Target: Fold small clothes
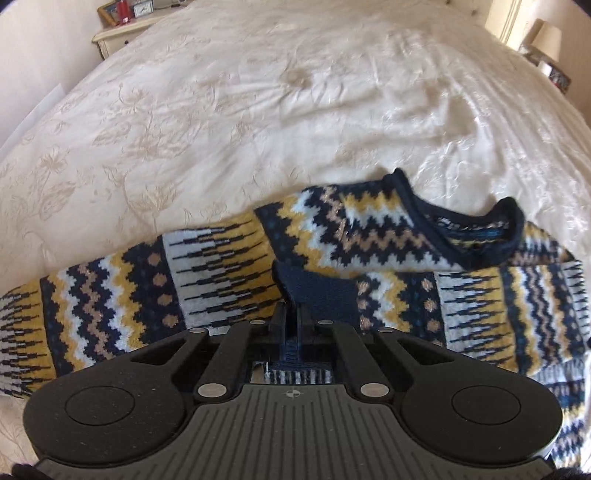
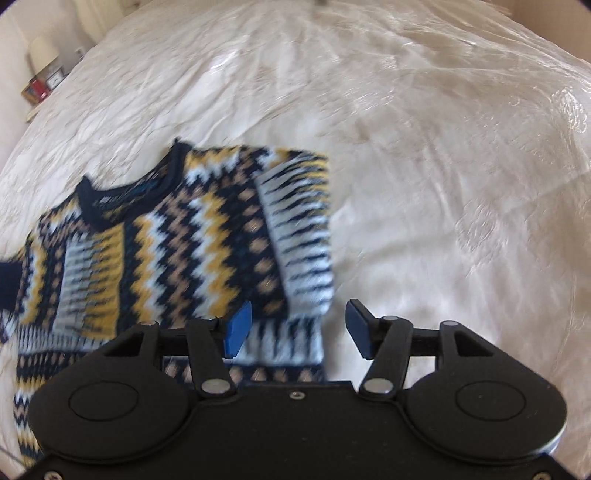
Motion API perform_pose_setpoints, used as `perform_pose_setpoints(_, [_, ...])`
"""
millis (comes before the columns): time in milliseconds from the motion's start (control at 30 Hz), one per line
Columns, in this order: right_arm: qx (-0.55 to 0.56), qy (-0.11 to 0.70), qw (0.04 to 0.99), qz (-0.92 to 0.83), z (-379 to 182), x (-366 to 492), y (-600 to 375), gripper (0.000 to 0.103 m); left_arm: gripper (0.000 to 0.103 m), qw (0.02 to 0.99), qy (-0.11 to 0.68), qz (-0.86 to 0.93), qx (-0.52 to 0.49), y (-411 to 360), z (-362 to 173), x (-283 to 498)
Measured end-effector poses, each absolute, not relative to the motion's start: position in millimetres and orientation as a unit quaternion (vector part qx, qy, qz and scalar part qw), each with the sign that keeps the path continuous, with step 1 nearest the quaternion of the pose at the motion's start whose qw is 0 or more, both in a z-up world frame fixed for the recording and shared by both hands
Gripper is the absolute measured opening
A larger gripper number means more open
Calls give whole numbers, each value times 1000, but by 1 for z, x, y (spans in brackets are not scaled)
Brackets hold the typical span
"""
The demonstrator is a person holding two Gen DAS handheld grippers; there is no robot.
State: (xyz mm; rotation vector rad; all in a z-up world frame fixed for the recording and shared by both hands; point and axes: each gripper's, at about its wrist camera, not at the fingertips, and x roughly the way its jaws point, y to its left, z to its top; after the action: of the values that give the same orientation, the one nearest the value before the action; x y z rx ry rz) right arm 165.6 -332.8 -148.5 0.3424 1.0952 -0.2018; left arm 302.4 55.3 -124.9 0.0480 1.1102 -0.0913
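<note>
Fig. Sleeve fold on a small patterned sweater (image 1: 332,236), lying flat on a cream bedspread (image 1: 221,110); neckline (image 1: 476,236) toward the far side of the bed in both views.

Left gripper (image 1: 293,314): jaws fully closed, pinching the navy cuff (image 1: 317,291) of one sleeve. The cuff stands up from the knit, w/ that sleeve (image 1: 147,273) running off to the left side of the left wrist view. Judged step: carrying this sleeve in across the body.

Right gripper (image 2: 297,325): jaws apart, blue pads (image 2: 238,328) clear of the fabric, nothing gripped. The sweater's right-hand edge sits between and just beyond the jaws; the other sleeve (image 2: 299,236) appears already laid over the body, though blur in the right wrist view makes the layering hard to confirm.

Doing the step well (judgement):
- Keep the pinch on the cuff only; catching the body layer underneath would drag the whole sweater.
- Lift just enough to clear the knit, then lay the sleeve straight across, approx. parallel to the shoulder line, so the fold edge stays clean.
- Release only once the cuff lies flat, else it springs back.
- Right gripper can hold the near edge down if the body starts to slide on the slick bedspread.

Bedside table (image 1: 122,33) far left, not involved.
</note>
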Motion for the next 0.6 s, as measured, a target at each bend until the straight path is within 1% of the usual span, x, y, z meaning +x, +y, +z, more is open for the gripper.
perform_pose_setpoints(200, [204,516,823,-118,-164,199,-363,63,6,823,566,-24,32,56,-157,310])
perform_pose_setpoints(300, [207,519,821,-120,-170,211,-369,63,17,818,574,-26,11,61,-167,311])
perform_pose_setpoints(333, [207,520,820,-119,-171,216,-369,63,23,818,575,-30,5,62,-169,311])
perform_pose_setpoints(367, [208,521,819,-117,-173,220,-369,63,26,818,574,-34,0,62,-170,310])
perform_pose_setpoints(467, [211,526,816,-112,-179,227,-368,62,26,820,571,-35,3,60,-170,309])
perform_pose_setpoints(500, [213,527,815,-109,-181,228,-367,59,26,821,569,-35,4,60,-170,308])
perform_pose_setpoints(533, [213,527,816,-102,-182,229,-365,24,26,822,568,-34,4,60,-169,307])
perform_pose_setpoints(567, [211,527,818,-90,-181,230,-363,11,27,824,565,-33,4,60,-167,306])
perform_pose_setpoints(600, [199,531,819,-89,-179,231,-361,11,27,827,562,-33,4,60,-165,304])
